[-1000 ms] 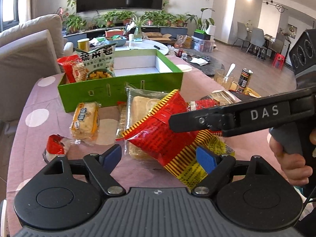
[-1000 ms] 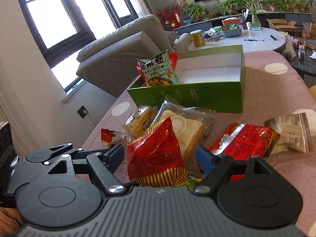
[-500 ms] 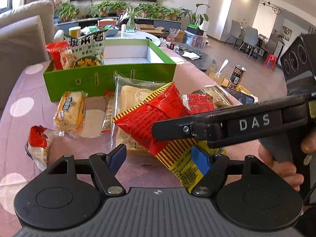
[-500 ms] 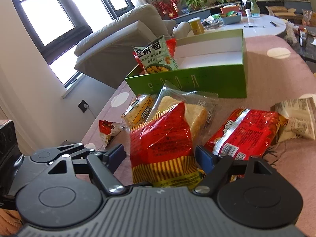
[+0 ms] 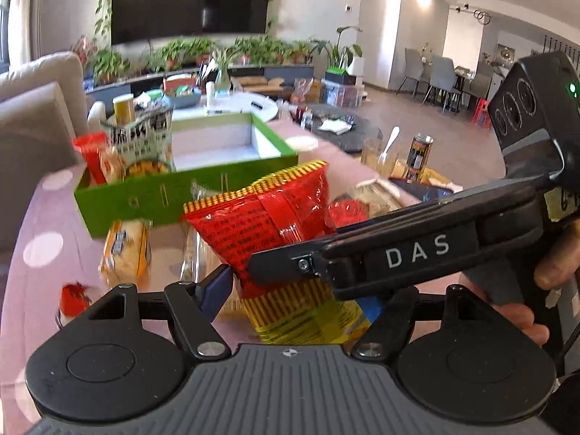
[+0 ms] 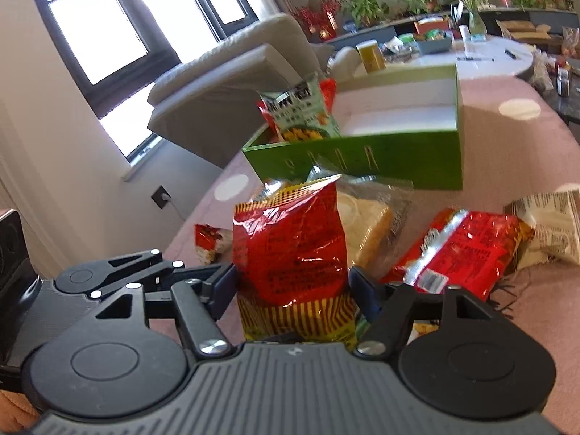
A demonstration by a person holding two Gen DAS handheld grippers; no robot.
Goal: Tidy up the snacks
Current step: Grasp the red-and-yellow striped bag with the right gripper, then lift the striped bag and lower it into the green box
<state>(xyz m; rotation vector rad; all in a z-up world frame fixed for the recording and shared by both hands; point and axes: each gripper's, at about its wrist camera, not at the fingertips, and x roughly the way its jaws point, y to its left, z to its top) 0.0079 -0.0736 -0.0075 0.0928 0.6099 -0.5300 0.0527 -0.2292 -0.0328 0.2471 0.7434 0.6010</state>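
Red bag point(image 6: 290, 250): standing upright between the right claw's fingers, off the pink table point(image 6: 525, 152), its striped bottom edge sitting nearest the claw.
Right claw point(image 6: 291, 286): pinching the red bag on both sides.
Left claw point(image 5: 293, 295): sitting spread, with the bag's lower end lying between its fingers; contact unclear.
Green box point(image 6: 380, 166): lying ahead of both claws, holding a green bag point(image 6: 301, 112) at its left end.
Second red bag point(image 6: 460, 253): lying flat, right of the right claw.

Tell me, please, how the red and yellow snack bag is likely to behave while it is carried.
The red and yellow snack bag looks puffy and creased, so probably light and floppy. Its glossy film may slip in the right gripper.
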